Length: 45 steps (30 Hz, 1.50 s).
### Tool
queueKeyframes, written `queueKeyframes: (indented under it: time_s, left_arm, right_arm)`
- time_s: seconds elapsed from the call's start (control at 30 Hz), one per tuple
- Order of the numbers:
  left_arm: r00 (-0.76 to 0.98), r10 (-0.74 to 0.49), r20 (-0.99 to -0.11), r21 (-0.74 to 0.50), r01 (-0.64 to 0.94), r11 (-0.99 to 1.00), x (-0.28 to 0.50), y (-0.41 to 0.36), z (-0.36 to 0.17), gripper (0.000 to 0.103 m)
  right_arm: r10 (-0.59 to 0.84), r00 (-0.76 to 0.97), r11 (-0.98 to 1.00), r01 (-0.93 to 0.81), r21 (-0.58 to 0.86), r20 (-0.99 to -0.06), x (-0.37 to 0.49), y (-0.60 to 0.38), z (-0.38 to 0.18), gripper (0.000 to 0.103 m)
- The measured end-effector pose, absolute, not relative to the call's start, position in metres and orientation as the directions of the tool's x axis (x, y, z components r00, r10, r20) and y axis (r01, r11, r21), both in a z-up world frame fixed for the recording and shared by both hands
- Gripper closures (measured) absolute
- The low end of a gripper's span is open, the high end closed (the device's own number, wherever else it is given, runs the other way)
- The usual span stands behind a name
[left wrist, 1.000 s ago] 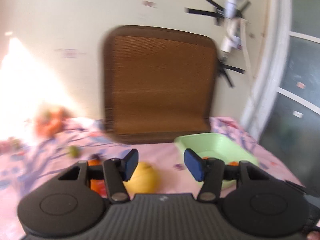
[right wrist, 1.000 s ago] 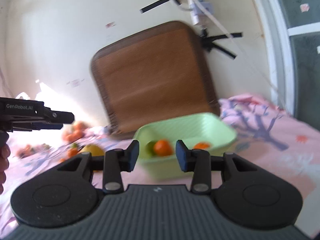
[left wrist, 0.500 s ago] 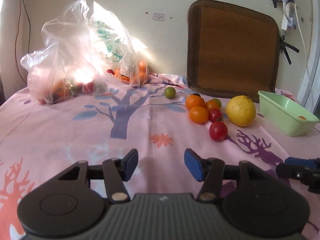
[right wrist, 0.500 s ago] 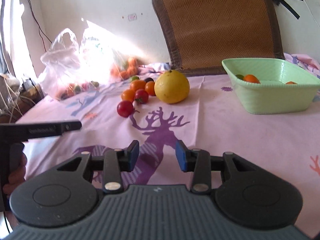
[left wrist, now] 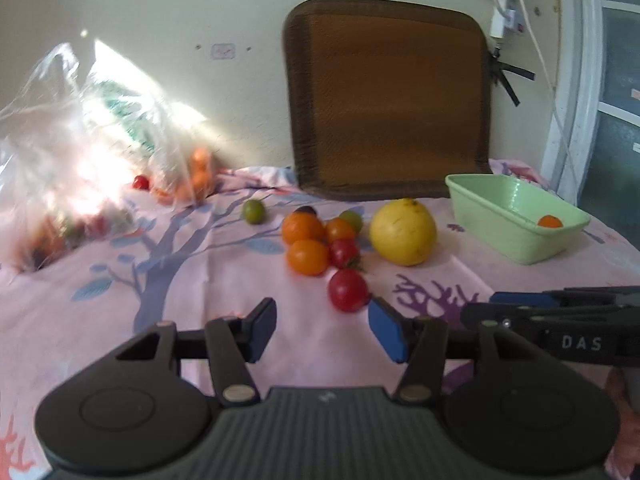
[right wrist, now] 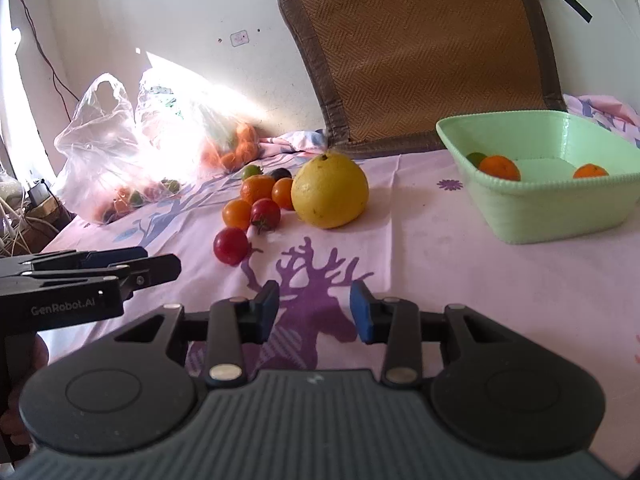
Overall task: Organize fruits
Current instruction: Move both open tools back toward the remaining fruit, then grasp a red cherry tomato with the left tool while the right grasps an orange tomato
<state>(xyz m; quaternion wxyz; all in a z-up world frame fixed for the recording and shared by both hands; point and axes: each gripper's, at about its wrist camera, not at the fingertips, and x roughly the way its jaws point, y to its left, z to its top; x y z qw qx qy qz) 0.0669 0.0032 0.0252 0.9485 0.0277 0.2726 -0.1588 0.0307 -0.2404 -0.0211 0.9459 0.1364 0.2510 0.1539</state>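
While we hold both grippers low over the pink tree-print tablecloth [right wrist: 420,248], a cream wall and a brown woven mat [right wrist: 424,48] leaning on it fill the view ahead. Our left gripper [left wrist: 322,330] has its jaws wide apart, nothing between them; our right gripper [right wrist: 314,310] is also parted and empty, set at a narrower gap. Ahead-right of both sits a pale green plastic tub [right wrist: 560,216], rectangular with a ribbed rim; inside we see two oranges [right wrist: 500,167] and one small green fruit [right wrist: 475,158]. Far ahead-left, a clear crinkled plastic bag [right wrist: 104,140] holds more orange, red and green fruit, washed out by sun glare. Loose fruit lies just ahead of the left gripper: a red tomato [left wrist: 347,290] nearest, a second tomato [left wrist: 344,253] and three small oranges [left wrist: 307,257] clustered touching behind it, and a big round yellow citrus [left wrist: 402,232] with dimpled skin just right of them. A lone green fruit [left wrist: 253,211] sits further back-left.
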Motion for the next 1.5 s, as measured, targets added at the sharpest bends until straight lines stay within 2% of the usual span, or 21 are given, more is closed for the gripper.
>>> queueKeyframes:
  time_s: [0.37, 0.4, 0.43, 0.47, 0.67, 0.87, 1.07, 1.2, 1.27, 1.3, 1.37, 1.5]
  left_arm:
    - [0.747, -0.274, -0.605, -0.039, 0.317, 0.948, 0.111, -0.025, 0.001, 0.052]
    - [0.743, -0.277, -0.609, -0.051, 0.312, 0.949, 0.113, -0.022, 0.000, 0.059]
    - [0.747, -0.284, -0.601, -0.061, 0.311, 0.948, 0.113, -0.020, 0.000, 0.072]
    - [0.743, -0.300, -0.598, -0.075, 0.321, 0.944, 0.114, -0.017, 0.001, 0.074]
    - [0.784, -0.267, -0.561, -0.092, 0.261, 0.961, 0.102, 0.017, 0.015, 0.074]
    - [0.818, -0.159, -0.553, -0.057, 0.153, 0.987, 0.095, 0.060, 0.014, 0.074]
    - [0.805, -0.158, -0.571, -0.108, 0.117, 0.987, 0.102, 0.075, 0.003, 0.074]
    - [0.812, -0.183, -0.554, -0.142, 0.124, 0.982, 0.101, 0.080, 0.002, 0.074]
    - [0.809, -0.194, -0.554, -0.166, 0.122, 0.979, 0.102, 0.083, 0.001, 0.073]
    - [0.808, -0.198, -0.555, -0.175, 0.119, 0.977, 0.102, 0.084, 0.001, 0.073]
    - [0.805, -0.207, -0.556, -0.189, 0.120, 0.975, 0.102, 0.086, 0.000, 0.073]
    - [0.817, -0.227, -0.530, -0.179, 0.154, 0.972, 0.097, 0.082, 0.002, 0.073]
  right_arm:
    - [0.355, 0.846, 0.913, -0.222, 0.341, -0.399, 0.052, -0.253, -0.012, 0.061]
    - [0.361, 0.845, 0.911, -0.230, 0.342, -0.395, 0.054, -0.252, -0.010, 0.061]
    - [0.366, 0.845, 0.911, -0.240, 0.335, -0.390, 0.056, -0.250, -0.008, 0.061]
    - [0.370, 0.845, 0.912, -0.251, 0.325, -0.386, 0.058, -0.247, -0.007, 0.061]
    - [0.431, 0.817, 0.899, -0.354, 0.259, -0.382, 0.074, -0.213, 0.001, 0.061]
    - [0.466, 0.785, 0.884, -0.429, 0.183, -0.408, 0.091, -0.177, 0.001, 0.061]
    - [0.424, 0.814, 0.881, -0.472, -0.028, -0.396, 0.105, -0.138, 0.006, 0.061]
    - [0.365, 0.828, 0.871, -0.466, -0.159, -0.426, 0.118, -0.120, -0.001, 0.062]
    - [0.348, 0.826, 0.867, -0.463, -0.182, -0.444, 0.123, -0.118, -0.006, 0.066]
    - [0.342, 0.829, 0.864, -0.463, -0.199, -0.443, 0.122, -0.115, -0.006, 0.072]
    - [0.341, 0.831, 0.859, -0.465, -0.213, -0.439, 0.119, -0.115, -0.005, 0.072]
    - [0.375, 0.854, 0.893, -0.437, -0.106, -0.362, 0.089, -0.140, 0.011, 0.072]
